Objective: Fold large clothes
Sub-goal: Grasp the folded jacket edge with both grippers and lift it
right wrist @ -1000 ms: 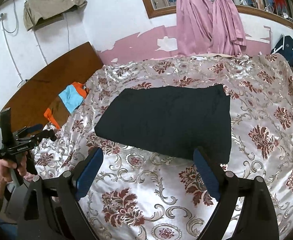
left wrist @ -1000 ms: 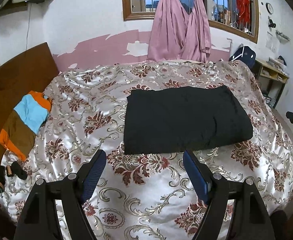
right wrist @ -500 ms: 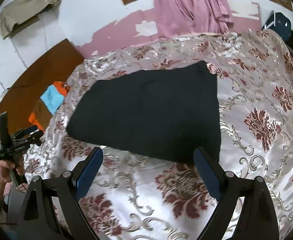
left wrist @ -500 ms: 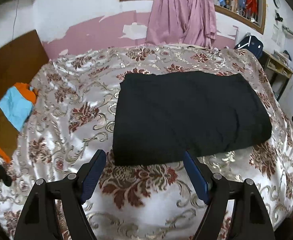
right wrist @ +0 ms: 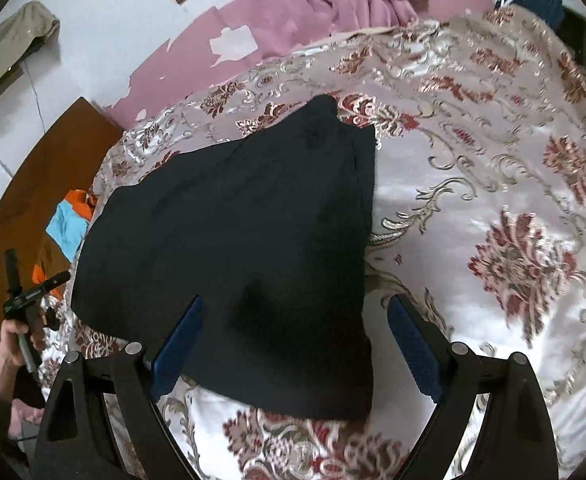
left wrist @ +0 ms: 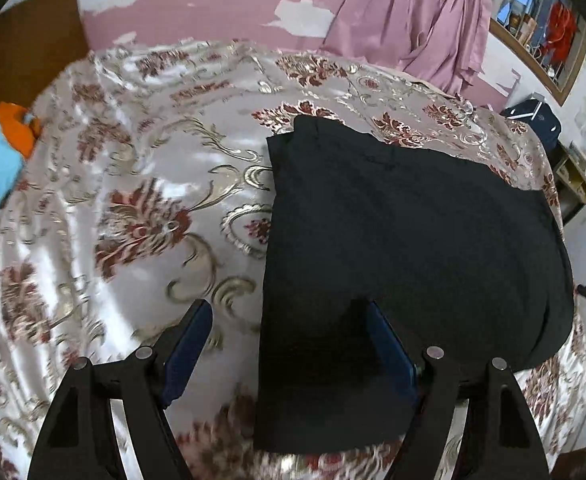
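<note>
**Both grippers poised over near corners of the folded garment**

Room: bedroom, peeling pink-and-white wall (left wrist: pixel 213 12), pink curtain (left wrist: pixel 421 20) at the window. Bed (left wrist: pixel 141 184) fills both views, covered in a shiny floral spread. Wooden headboard (right wrist: pixel 41 184) to one side, with a small blue-and-orange cloth (right wrist: pixel 67 224) lying by it.

Task item: black garment (left wrist: pixel 405 240) lies flat mid-bed, already a neat rectangle, so at least one fold looks done. No loose sleeves or hems show.

Left gripper (left wrist: pixel 289 344): fingers wide apart, nothing between the pads. It straddles the garment's near left edge, one finger over bare spread, the other over the cloth. Whether the tips touch the fabric I cannot tell.

Right gripper (right wrist: pixel 293 340): fingers likewise wide apart and empty, bracketing the near right corner, one over cloth, one over spread. In this view the person's left hand (right wrist: pixel 13 344) shows at the bed's edge, holding its tool.

Step, as I judge it: approach for the next fold, pre-grasp.

Next move calls for: both tips lowered to the near edge, each pinching all layers at its corner without catching the slippery spread beneath, then lifting together and carrying the edge evenly to the far one.
</note>
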